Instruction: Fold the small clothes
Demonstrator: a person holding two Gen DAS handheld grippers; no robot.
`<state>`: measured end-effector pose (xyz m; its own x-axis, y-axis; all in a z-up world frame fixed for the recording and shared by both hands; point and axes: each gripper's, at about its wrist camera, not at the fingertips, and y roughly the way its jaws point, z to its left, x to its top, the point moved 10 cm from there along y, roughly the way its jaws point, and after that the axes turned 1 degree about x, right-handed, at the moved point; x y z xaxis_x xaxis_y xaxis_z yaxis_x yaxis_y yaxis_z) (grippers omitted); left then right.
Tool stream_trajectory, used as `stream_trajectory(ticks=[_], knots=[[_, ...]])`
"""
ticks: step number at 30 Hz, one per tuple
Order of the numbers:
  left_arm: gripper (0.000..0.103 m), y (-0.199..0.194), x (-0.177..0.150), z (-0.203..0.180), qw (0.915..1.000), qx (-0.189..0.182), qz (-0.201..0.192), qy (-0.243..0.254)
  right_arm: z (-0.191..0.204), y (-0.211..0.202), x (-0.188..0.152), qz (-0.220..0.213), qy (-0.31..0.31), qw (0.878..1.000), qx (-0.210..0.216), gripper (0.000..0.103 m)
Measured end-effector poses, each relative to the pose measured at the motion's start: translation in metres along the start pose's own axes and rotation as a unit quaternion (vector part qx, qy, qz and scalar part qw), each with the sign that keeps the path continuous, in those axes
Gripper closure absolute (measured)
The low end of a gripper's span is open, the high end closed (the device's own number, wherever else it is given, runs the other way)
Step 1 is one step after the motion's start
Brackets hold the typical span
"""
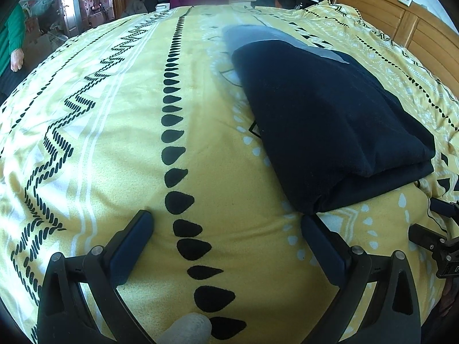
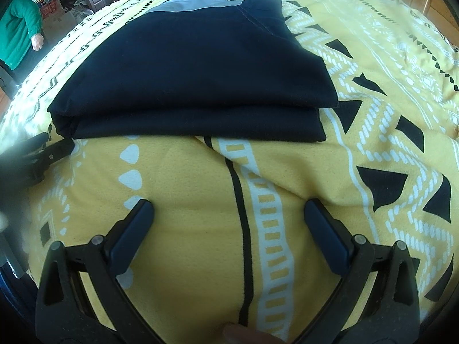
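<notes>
Bed (image 1: 114, 132), dark garment (image 2: 186, 66) folded on it, both grippers empty.
Garment lies mid-bed, doubled; left gripper (image 1: 226, 220) and right gripper (image 2: 229, 210) sit short of it, jaws apart. Risk: a one-layer pinch could drag the fold undone.

Your left gripper (image 1: 226, 218) and right gripper (image 2: 229, 207): black plastic arms, silver pivot screws, dark blue finger pads (image 1: 130, 246); a white-gloved fingertip (image 1: 188, 328) shows below.
</notes>
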<state>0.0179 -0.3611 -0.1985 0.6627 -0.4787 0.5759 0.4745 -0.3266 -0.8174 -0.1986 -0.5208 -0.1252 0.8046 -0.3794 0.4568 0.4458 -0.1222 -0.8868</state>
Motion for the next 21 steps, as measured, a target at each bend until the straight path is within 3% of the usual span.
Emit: stream_trajectory(ticks=[10, 16, 21], knots=[[0.000, -0.009, 0.008, 0.000, 0.9999, -0.008, 0.009, 0.000, 0.000, -0.017, 0.011, 0.008, 0.010, 1.000, -0.009, 0.000], [0.000, -0.084, 0.045, 0.006, 0.9975, 0.025, -0.066, -0.002, 0.011, -0.109, 0.060, -0.088, 0.000, 0.995, -0.042, 0.000], [0.000, -0.178, 0.083, -0.002, 0.9871, 0.036, -0.156, 0.003, 0.019, -0.189, 0.094, -0.171, 0.020, 0.984, -0.043, 0.000]])
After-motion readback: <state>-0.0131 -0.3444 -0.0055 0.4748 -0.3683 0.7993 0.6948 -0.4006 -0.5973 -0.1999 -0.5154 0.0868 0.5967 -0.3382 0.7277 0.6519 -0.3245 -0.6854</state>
